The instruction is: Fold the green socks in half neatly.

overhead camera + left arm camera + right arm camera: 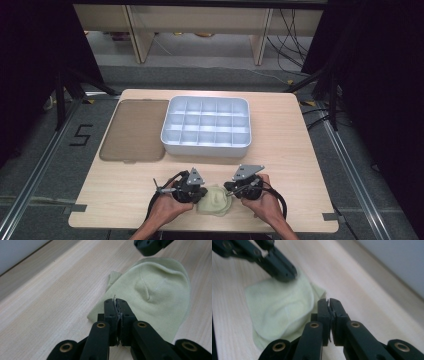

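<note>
A pale green knitted cloth (216, 201), folded and rumpled like a sock, lies near the table's front edge between my two grippers. My left gripper (201, 193) is at its left side; in the left gripper view its jaws (116, 302) are pressed together just over the cloth's (155, 292) near edge, with no fabric seen between them. My right gripper (229, 192) is at the cloth's right side. The right gripper view shows this gripper (329, 302) shut beside a corner of the cloth (282, 310). The left gripper's tip (283, 272) rests at the cloth's far side there.
A white tray (206, 146) with several empty compartments stands at the table's middle back. Its brownish translucent lid (134, 130) lies flat to the left of it. Bare wood (300, 165) stretches right of my hands.
</note>
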